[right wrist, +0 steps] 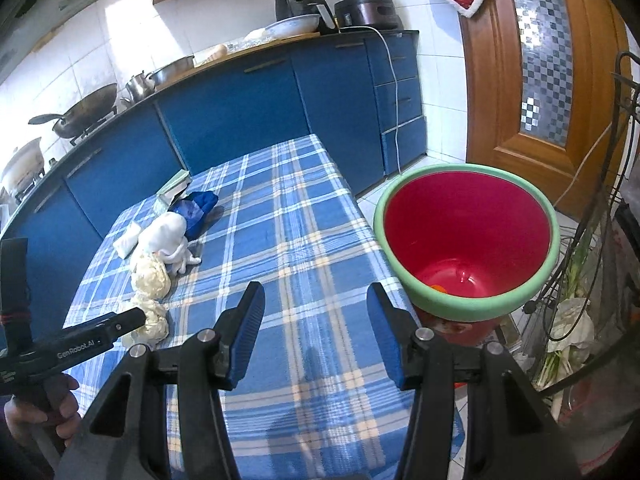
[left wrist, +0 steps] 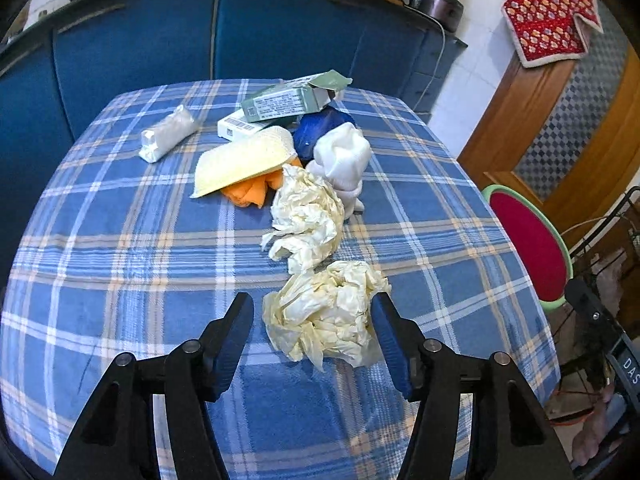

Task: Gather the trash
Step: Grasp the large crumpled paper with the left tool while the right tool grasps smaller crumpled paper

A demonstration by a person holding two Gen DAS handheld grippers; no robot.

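Note:
My left gripper (left wrist: 316, 316) is open, its jaws on either side of a crumpled cream paper wad (left wrist: 326, 316) on the plaid tablecloth (left wrist: 120, 248). A second cream wad (left wrist: 306, 220) lies just beyond it. Farther back lie a white cloth bundle (left wrist: 342, 160), a blue item (left wrist: 316, 130), an orange scrap (left wrist: 248, 192), a pale yellow pad (left wrist: 240, 160), a green carton (left wrist: 288, 100), a white box (left wrist: 236, 126) and a silvery packet (left wrist: 168, 134). My right gripper (right wrist: 316, 312) is open and empty above the table's right edge, next to the red bin with a green rim (right wrist: 466, 236).
The bin holds a small orange scrap (right wrist: 439, 289) at its bottom. Blue kitchen cabinets (left wrist: 240, 32) stand behind the table. A wooden door (right wrist: 540, 80) and wire rack (right wrist: 600, 240) are at the right. The left gripper's body (right wrist: 72, 344) shows in the right wrist view.

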